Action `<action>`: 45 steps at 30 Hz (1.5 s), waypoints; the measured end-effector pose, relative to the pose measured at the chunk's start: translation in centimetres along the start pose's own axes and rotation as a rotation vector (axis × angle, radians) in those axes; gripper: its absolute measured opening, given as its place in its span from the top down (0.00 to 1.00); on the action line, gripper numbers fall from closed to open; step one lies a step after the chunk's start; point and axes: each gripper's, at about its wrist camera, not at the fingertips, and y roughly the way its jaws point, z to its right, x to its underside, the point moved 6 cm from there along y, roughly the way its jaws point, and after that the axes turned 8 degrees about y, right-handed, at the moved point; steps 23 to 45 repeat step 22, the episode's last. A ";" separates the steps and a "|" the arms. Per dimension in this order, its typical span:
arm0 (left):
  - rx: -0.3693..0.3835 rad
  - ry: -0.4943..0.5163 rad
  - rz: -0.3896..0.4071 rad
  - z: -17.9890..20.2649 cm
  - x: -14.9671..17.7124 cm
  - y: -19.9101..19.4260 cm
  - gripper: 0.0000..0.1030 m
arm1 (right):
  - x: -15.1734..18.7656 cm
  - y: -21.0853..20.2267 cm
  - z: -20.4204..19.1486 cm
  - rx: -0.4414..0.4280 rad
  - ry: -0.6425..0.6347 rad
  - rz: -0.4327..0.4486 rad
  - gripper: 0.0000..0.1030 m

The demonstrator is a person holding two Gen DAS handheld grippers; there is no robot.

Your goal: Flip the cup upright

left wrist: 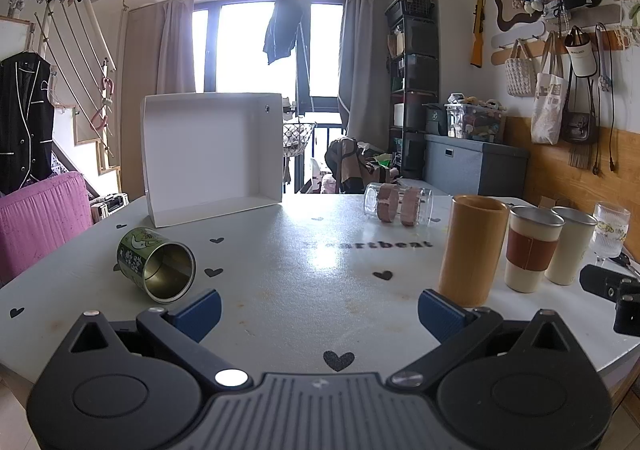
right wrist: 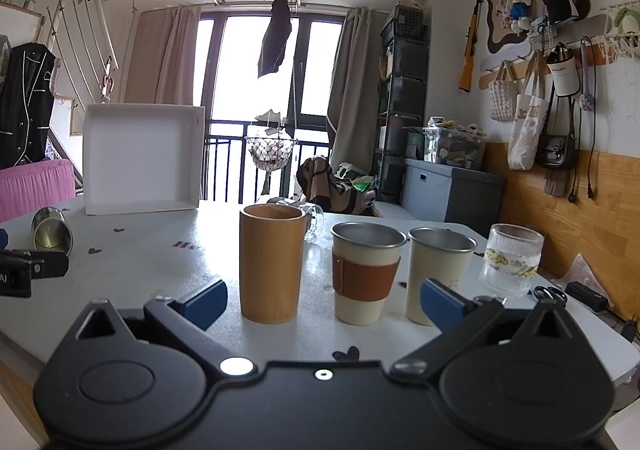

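Green cup [left wrist: 156, 264] on side near left table edge [left wrist: 24, 282] — both grippers [left wrist: 319, 308] [right wrist: 324, 300] wide, empty.

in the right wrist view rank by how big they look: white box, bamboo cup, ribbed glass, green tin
1. white box
2. bamboo cup, though it is nearer the camera
3. ribbed glass
4. green tin, lying far off on its side
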 end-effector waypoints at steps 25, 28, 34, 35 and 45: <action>0.002 0.001 0.000 0.2 0.1 0.0 0.00 | 0.0 0.1 0.0 0.000 -0.003 -0.002 0.00; 0.002 0.001 0.000 0.2 0.1 0.0 0.00 | 0.0 0.1 0.0 0.000 -0.003 -0.002 0.00; 0.002 0.001 0.000 0.2 0.1 0.0 0.00 | 0.0 0.1 0.0 0.000 -0.003 -0.002 0.00; 0.002 0.001 0.000 0.2 0.1 0.0 0.00 | 0.0 0.1 0.0 0.000 -0.003 -0.002 0.00; 0.002 0.001 0.000 0.2 0.1 0.0 0.00 | 0.0 0.1 0.0 0.000 -0.003 -0.002 0.00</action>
